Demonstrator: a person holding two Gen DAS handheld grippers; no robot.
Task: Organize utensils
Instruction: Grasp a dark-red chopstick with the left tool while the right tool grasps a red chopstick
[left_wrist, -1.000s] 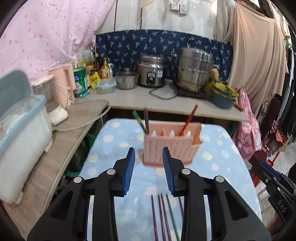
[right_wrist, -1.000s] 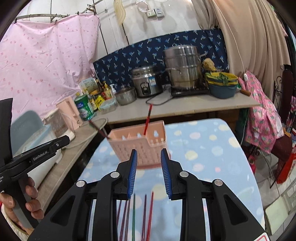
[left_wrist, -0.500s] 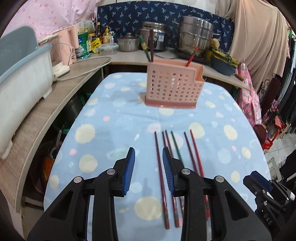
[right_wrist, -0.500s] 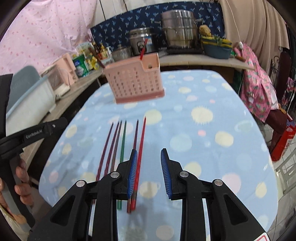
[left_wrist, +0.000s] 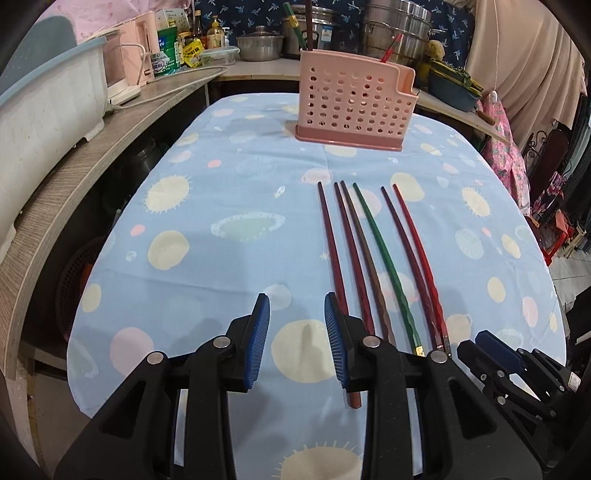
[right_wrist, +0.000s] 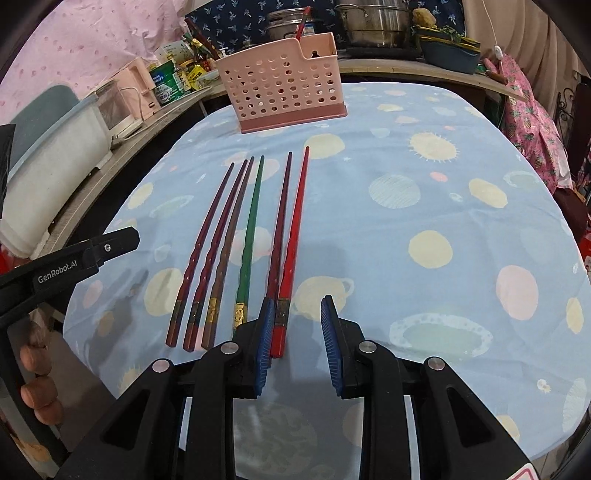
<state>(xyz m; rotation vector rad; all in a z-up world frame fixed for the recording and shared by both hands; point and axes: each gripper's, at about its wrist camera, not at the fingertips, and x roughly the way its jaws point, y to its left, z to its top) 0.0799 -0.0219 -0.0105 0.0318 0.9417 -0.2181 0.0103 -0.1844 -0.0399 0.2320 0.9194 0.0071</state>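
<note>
Several chopsticks lie side by side on the blue spotted tablecloth (left_wrist: 207, 258): dark red ones (left_wrist: 332, 251), a green one (left_wrist: 384, 258) and a bright red one (right_wrist: 293, 240). A pink perforated utensil holder (left_wrist: 351, 107) stands at the far end with a few chopsticks upright in it; it also shows in the right wrist view (right_wrist: 284, 92). My left gripper (left_wrist: 297, 339) is open and empty, just left of the chopsticks' near ends. My right gripper (right_wrist: 297, 343) is open and empty, with the bright red chopstick's near end by its left finger.
A wooden side counter (left_wrist: 92, 147) with a white tub (left_wrist: 40, 103) runs along the left. Pots, bottles and a rice cooker (right_wrist: 288, 26) crowd the back counter. The table edge drops off on the right, with clothes hanging beyond (left_wrist: 535, 74).
Both grippers have tilted down and drawn back toward the near end of the table, from facing the holder to hovering low over the chopsticks' near ends. Both stayed open.
</note>
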